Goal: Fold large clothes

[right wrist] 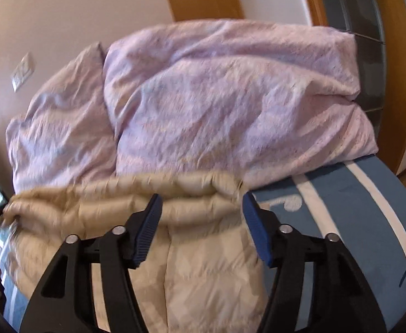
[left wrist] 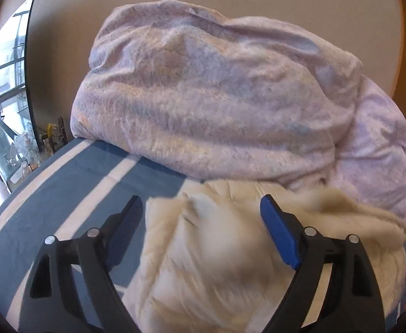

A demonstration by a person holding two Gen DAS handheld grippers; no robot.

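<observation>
On the left, the left tongs [left wrist: 201, 211] are seen spread wide over the near left part of a cream puffy jacket [left wrist: 230, 249], which lies on the bed's blue striped sheet [left wrist: 50, 202]; nothing is pinched, the pads standing clear on either side of the padding. Behind the jacket a bulky lilac duvet [left wrist: 217, 97] is heaped against the wall, its lower edge touching or overlapping the jacket's far edge. Further right, the right tongs [right wrist: 201, 211] are held about half spread astride the jacket's [right wrist: 203, 263] rolled far fold, close to the duvet [right wrist: 230, 111], with no fabric gripped. Since both tongs are free, the slippery filled fabric is judged likely to spring back and undo the fold that has been laid. If the tongs are closed here again, a fold of duvet could be taken along with the jacket, because the two lie together. The blurred left edge suggests loose cloth, so a sleeve may be left trailing and the next fold laid crooked
</observation>
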